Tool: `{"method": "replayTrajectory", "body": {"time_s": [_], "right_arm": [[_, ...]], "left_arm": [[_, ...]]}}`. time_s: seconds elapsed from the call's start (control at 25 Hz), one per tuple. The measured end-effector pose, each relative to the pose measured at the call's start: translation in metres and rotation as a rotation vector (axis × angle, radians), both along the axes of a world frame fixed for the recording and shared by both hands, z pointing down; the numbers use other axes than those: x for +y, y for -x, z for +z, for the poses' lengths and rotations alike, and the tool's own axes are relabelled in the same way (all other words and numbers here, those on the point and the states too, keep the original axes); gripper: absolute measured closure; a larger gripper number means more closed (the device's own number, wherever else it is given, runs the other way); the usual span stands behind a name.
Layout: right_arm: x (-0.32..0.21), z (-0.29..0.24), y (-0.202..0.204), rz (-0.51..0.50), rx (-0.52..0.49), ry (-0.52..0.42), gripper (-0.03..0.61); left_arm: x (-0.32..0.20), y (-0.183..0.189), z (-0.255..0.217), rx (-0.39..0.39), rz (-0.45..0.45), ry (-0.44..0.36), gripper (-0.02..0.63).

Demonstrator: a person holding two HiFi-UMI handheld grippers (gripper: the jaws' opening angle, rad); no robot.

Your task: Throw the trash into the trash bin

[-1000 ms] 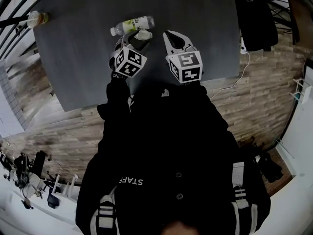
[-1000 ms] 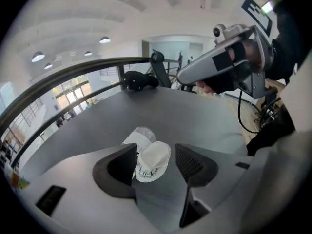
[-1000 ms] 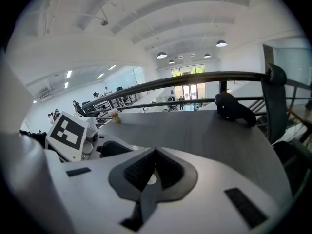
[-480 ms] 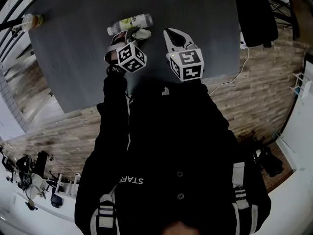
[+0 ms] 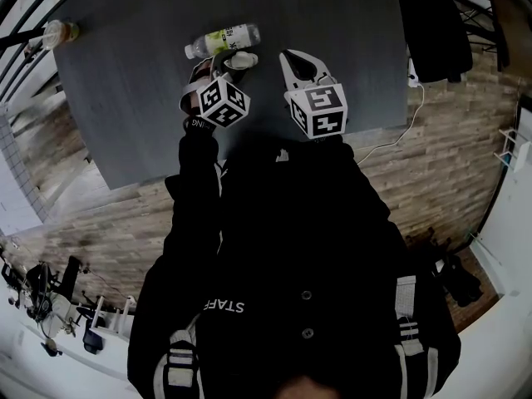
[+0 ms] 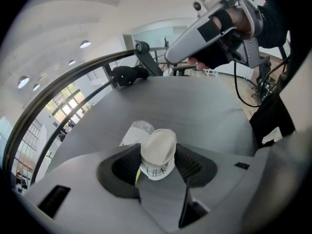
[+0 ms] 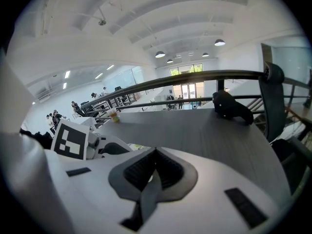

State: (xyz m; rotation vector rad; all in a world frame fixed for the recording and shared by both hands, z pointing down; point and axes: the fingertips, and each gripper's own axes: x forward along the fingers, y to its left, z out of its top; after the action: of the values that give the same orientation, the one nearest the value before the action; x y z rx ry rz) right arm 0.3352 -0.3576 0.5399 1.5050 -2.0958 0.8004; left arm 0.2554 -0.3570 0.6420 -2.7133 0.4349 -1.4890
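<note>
- Grey table (image 5: 125, 106) on a wood-plank floor (image 5: 432, 165).
- Left gripper (image 5: 226, 63): the jaws have just been closing and now pinch a small white cup (image 6: 158, 152) from both sides.
- Plastic bottle (image 5: 223, 40): lies on its side on the table, just beyond the cup.
- Right gripper (image 7: 155, 155): jaws pressed together, just beside the left gripper over the table.

The table (image 5: 125, 98) is dark grey. The bottle (image 5: 223, 40) on it is clear with a yellow-green label; the cup (image 6: 157, 152) is white with dark print.
</note>
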Motion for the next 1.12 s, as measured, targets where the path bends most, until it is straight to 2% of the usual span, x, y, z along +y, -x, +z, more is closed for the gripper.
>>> {"method": "replayTrajectory", "body": {"time_s": [0.4,0.6,0.84,1.12], "right_arm": [[0.022,-0.022,0.013,-0.049,-0.018,-0.047,0.563],[0.040,-0.037,0.019,-0.077,-0.028,-0.076,0.563],[0.066,-0.053,0.022,-0.118,-0.040,-0.105,0.563],[0.101,-0.070,0.036,-0.188,-0.057,-0.139,0.563]], "left_arm": [[0.017,0.017,-0.044,0.144,-0.240,0.028,0.394],[0.033,0.024,-0.066,0.251,-0.366,0.054,0.394],[0.062,0.032,-0.084,0.296,-0.465,0.037,0.396],[0.101,0.050,-0.108,0.381,-0.628,0.017,0.394]]}}
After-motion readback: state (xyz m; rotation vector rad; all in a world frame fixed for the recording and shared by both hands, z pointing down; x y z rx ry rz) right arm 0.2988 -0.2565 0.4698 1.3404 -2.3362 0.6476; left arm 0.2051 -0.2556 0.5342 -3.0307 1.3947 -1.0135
